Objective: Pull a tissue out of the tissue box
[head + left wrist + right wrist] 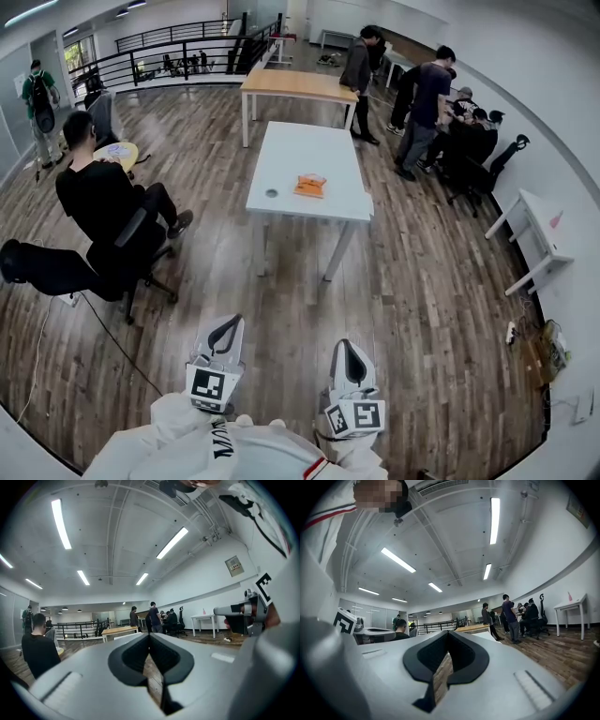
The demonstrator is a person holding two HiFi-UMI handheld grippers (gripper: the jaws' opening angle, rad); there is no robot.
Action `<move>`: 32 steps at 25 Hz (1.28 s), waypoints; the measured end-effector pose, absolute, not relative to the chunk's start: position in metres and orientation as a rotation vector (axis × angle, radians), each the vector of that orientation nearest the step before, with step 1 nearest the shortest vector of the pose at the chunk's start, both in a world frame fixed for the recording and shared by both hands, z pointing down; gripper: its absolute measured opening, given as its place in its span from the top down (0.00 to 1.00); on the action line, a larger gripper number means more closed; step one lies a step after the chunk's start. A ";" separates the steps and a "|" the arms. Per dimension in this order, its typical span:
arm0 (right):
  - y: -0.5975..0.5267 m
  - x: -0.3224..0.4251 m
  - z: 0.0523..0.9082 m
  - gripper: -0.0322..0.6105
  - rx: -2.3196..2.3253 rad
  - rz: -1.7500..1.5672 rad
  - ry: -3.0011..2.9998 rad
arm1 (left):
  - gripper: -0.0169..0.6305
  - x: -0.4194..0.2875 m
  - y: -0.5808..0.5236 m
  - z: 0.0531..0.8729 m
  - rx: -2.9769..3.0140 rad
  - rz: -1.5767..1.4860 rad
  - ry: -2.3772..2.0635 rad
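Note:
An orange tissue pack [310, 185] lies on the white table [300, 150] in the middle of the room, seen in the head view. Both grippers are far from it, held close to my body at the bottom of that view. My left gripper [228, 326] points level toward the table, its jaws closed tip to tip with nothing between them [149, 634]. To its right, my right gripper [350, 350] is also shut and empty [449, 632]. In both gripper views the jaws hide the tissue pack.
A small round object [271, 193] sits on the white table left of the pack. A person in black [98, 202] sits on an office chair at left. Behind are a wooden table [295, 84] and people [427, 103]. A white desk [534, 234] stands at the right wall.

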State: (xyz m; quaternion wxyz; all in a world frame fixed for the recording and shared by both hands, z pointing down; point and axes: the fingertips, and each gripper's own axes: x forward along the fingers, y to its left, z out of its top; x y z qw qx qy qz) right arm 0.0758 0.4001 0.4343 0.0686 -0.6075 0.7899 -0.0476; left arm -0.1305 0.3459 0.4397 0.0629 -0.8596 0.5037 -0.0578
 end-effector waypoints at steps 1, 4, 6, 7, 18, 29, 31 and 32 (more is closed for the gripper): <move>0.400 0.076 0.435 0.95 -1.824 -0.140 2.383 | 0.97 -0.129 0.347 0.440 -2.595 -0.174 1.526; 0.402 0.078 0.437 0.95 -1.813 -0.140 2.395 | 0.97 -0.127 0.349 0.442 -2.589 -0.175 1.536; 0.404 0.080 0.437 0.95 -1.808 -0.141 2.401 | 0.97 -0.125 0.351 0.442 -2.584 -0.175 1.544; 0.406 0.082 0.437 0.95 -1.804 -0.140 2.405 | 0.97 -0.124 0.353 0.442 -2.583 -0.173 1.549; 0.416 0.098 0.436 0.95 -1.786 -0.154 2.395 | 0.97 -0.108 0.363 0.440 -2.580 -0.169 1.555; 0.423 0.112 0.431 0.95 -1.796 -0.120 2.362 | 0.97 -0.095 0.361 0.434 -2.588 -0.138 1.535; 0.423 0.114 0.431 0.95 -1.803 -0.120 2.358 | 0.97 -0.094 0.359 0.435 -2.595 -0.136 1.534; 0.422 0.115 0.432 0.95 -1.806 -0.119 2.358 | 0.97 -0.094 0.359 0.437 -2.602 -0.129 1.540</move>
